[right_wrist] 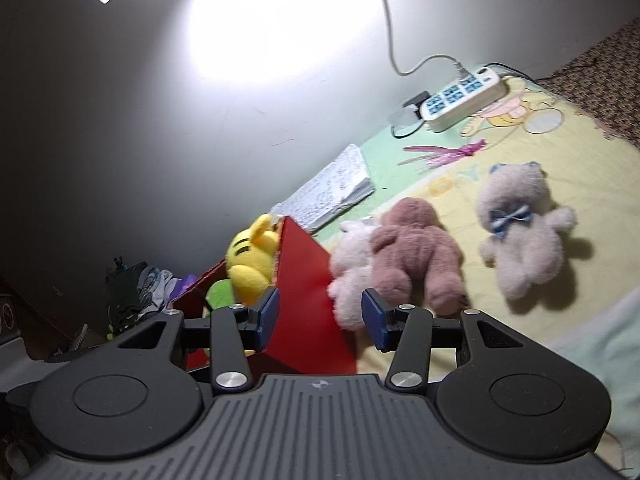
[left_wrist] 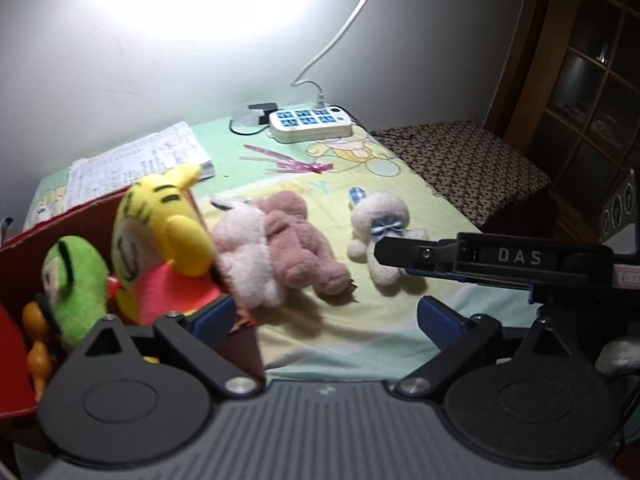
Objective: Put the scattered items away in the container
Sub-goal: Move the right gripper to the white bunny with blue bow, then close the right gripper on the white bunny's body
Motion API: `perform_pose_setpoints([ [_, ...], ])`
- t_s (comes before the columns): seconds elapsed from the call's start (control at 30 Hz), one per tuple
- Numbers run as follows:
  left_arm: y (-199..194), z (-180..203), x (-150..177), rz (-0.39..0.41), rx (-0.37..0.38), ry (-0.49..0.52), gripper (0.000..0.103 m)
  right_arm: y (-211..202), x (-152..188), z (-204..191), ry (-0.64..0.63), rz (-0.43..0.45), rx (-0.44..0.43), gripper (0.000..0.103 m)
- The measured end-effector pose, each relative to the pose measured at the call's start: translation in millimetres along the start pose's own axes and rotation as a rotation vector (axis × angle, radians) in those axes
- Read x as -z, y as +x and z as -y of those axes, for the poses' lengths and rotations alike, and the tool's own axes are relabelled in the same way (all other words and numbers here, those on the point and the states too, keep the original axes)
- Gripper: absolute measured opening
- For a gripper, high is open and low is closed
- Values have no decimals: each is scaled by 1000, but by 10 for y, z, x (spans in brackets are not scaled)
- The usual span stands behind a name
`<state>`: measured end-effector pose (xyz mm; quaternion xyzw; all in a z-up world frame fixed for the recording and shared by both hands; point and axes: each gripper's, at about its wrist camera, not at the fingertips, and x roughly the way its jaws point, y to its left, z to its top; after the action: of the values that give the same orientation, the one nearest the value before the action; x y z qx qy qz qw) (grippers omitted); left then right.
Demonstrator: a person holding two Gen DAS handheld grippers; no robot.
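Observation:
A red box (left_wrist: 16, 268) (right_wrist: 308, 276) stands at the left of the bed and holds a yellow plush (left_wrist: 160, 232) (right_wrist: 250, 256) and a green plush (left_wrist: 76, 280) (right_wrist: 218, 294). A pale pink plush (left_wrist: 244, 256) (right_wrist: 352, 276) and a dusty pink bear (left_wrist: 300, 244) (right_wrist: 416, 248) lie together beside the box. A white bear with a blue bow (left_wrist: 380, 232) (right_wrist: 520, 232) lies further right. My left gripper (left_wrist: 326, 320) is open and empty by the box corner. My right gripper (right_wrist: 320, 316) is open and empty over the box's near wall; its body shows in the left wrist view (left_wrist: 500, 260).
A notebook (left_wrist: 136, 164) (right_wrist: 332, 192), a pink ribbon (left_wrist: 288, 160) (right_wrist: 448, 154) and a white power strip (left_wrist: 308, 122) (right_wrist: 460, 98) with its cable lie toward the wall. A patterned cushion (left_wrist: 464, 160) adjoins the bed on the right.

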<state>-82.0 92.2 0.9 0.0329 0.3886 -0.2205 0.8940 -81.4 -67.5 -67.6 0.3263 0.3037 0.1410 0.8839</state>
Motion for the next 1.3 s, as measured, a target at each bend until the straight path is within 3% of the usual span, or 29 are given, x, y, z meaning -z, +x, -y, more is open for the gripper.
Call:
perform_pose_setpoints([
  [0.23,677,362,-172,-80,80,-56,94,-127,-178,724,97,-19,71,50],
  [0.53,1444,533,-355,-104,36,-121,94,27,-481,1465,274,-57,58,51],
  [0.93,2081,572,-570,-135,56,-152,94,557,-807,1696,322,-140,3,60],
  [1.3,2450,452,-608,-211,57,-191,82,969,-838,1755,319,-225,-68,60],
])
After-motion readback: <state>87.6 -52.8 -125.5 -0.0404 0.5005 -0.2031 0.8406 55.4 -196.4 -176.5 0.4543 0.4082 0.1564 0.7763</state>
